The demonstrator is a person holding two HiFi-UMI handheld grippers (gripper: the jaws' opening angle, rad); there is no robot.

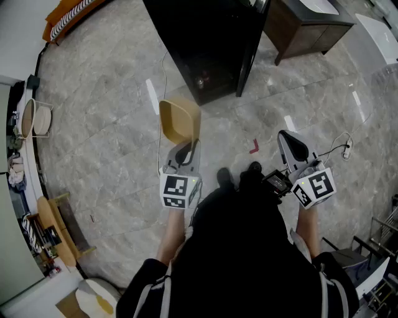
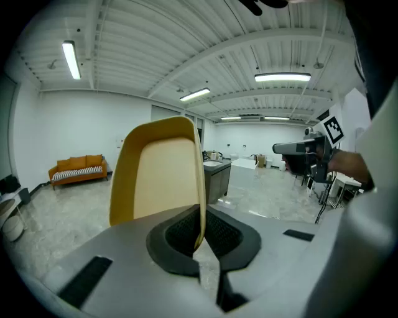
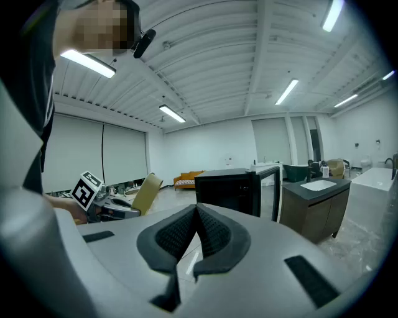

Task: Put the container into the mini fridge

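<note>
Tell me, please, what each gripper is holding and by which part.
Left gripper: the yellow container, pinched by its side wall between the jaws. Right gripper: nothing, jaws together.

The container (image 1: 179, 120) sits in the left gripper (image 1: 185, 151), before the mini fridge (image 1: 205, 43). A cabinet (image 1: 305, 28) stands just right of the fridge, a sofa (image 1: 68, 15) far left.

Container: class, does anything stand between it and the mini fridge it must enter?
Nothing visible does. The container, clamped in the left claw, has only bare floor before the mini fridge, whose door hangs open at the right.
</note>
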